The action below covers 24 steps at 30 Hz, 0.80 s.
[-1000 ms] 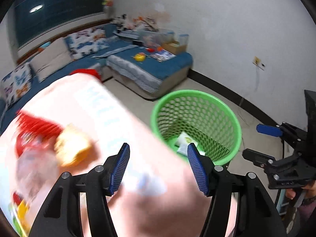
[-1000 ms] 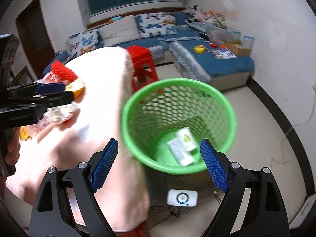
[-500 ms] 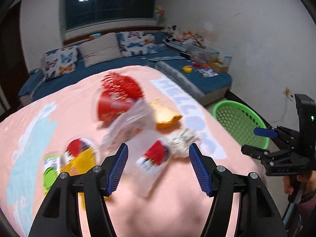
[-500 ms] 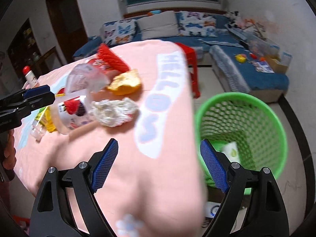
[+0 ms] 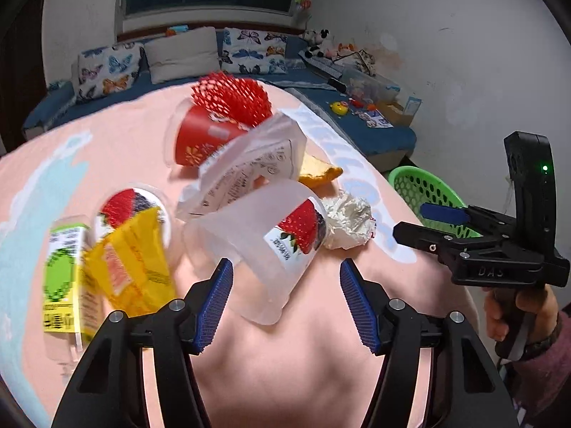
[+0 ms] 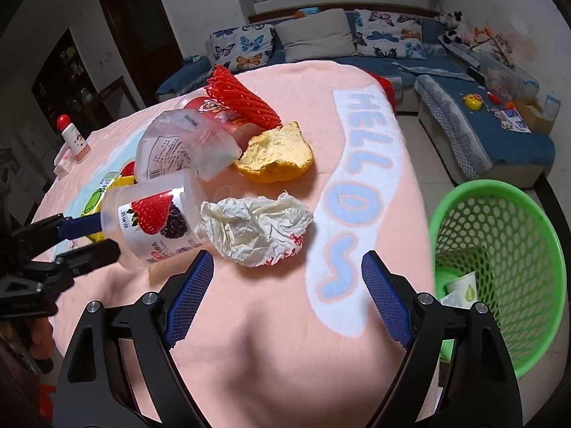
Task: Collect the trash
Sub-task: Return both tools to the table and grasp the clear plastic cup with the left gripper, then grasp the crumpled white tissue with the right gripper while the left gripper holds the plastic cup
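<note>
Both grippers swung from the green basket [image 6: 499, 271] to table trash — jaws released (nothing held).

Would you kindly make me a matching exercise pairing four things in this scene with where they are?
Things:
1. crumpled paper
2. paper cup
3. strawberry cup
4. bottle with red cap

Places:
A. inside the green basket
B. at the table's far left edge
C. nearest the open left claw, lying on its side
D. ahead of the open right claw

Pairs: 1-D, 2-A, 3-C, 4-B
</note>
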Tool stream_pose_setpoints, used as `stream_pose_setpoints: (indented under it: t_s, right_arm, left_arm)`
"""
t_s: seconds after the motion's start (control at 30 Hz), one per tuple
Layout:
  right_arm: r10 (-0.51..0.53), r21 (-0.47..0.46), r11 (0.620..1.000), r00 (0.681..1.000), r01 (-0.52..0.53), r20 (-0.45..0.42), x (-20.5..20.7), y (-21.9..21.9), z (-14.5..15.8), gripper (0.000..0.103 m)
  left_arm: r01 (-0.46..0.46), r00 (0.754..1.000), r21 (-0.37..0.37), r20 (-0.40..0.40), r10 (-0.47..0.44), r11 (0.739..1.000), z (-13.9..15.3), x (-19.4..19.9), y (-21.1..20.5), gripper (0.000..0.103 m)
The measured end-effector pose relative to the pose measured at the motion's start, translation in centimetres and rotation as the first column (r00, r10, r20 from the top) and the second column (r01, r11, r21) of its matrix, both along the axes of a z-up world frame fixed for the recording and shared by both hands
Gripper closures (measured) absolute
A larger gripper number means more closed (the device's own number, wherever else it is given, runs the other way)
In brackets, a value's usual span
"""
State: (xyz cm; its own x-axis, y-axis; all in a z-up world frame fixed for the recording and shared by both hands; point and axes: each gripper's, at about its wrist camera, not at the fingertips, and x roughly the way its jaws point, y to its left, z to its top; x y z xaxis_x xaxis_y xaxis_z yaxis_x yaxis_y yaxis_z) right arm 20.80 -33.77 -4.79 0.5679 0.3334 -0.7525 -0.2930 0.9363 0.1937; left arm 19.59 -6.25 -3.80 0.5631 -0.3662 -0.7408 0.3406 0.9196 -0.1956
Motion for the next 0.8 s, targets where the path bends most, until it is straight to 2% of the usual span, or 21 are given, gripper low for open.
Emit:
stream_pose_setpoints:
  t_s: [0.07, 0.13, 0.2, 0.27, 0.3, 0.37, 0.5, 0.57, 0.8]
  right_arm:
    - [0.005, -0.012, 1.0, 1.0, -0.005, -0.003, 0.1, 0.2, -0.2, 0.019]
    - [0.008, -0.018, 1.0, 1.0, -0.009, -0.008, 0.3, 0.3, -0.4, 0.019]
    - [0.009, -0.02, 1.0, 1.0, -0.009, -0.012, 0.5, 0.3, -0.6, 0.019]
    - [0.008, -0.018, 1.0, 1.0, -0.008, -0.016, 0.7, 0.3, -0.8, 0.019]
    - [0.007, -0.019, 1.0, 1.0, -0.007, -0.019, 0.8, 0.4, -0.8, 0.019]
    - [0.007, -0.015, 1.0, 1.0, -0.007, -0.024, 1.0, 0.4, -1.0, 0.019]
    - [0.006, -0.009, 1.0, 1.0, -0.006, -0.03, 1.5, 0.6, -1.3, 0.021]
    - [0.005, -0.007, 1.0, 0.999, -0.005, -0.034, 1.7, 0.7, -1.5, 0.022]
    - [0.002, 0.013, 1.0, 0.999, -0.001, -0.049, 2.9, 1.3, -1.9, 0.026]
  left_arm:
    - [-0.001, 1.0, -0.007, -0.01, 0.0, 1.0, -0.6, 0.3, -0.1, 0.049]
    - [0.009, 1.0, -0.033, -0.026, -0.009, 0.999, -1.3, 0.8, -0.1, 0.058]
    - [0.011, 0.999, -0.058, -0.029, -0.013, 0.998, -1.7, 1.1, 0.1, 0.061]
    - [0.014, 0.999, -0.087, -0.033, -0.017, 0.996, -2.0, 1.4, 0.2, 0.07]
    - [0.021, 0.999, -0.108, -0.037, -0.025, 0.994, -2.1, 1.6, 0.2, 0.078]
    - [0.033, 0.998, -0.13, -0.04, -0.038, 0.991, -2.3, 1.7, 0.2, 0.083]
    - [0.053, 0.998, -0.131, -0.012, -0.056, 0.99, -1.9, 1.3, 0.0, 0.098]
    - [0.05, 0.999, -0.11, 0.013, -0.049, 0.993, -1.5, 0.9, 0.1, 0.099]
    - [0.038, 0.999, -0.125, 0.041, -0.033, 0.991, -0.1, -0.3, 2.2, 0.099]
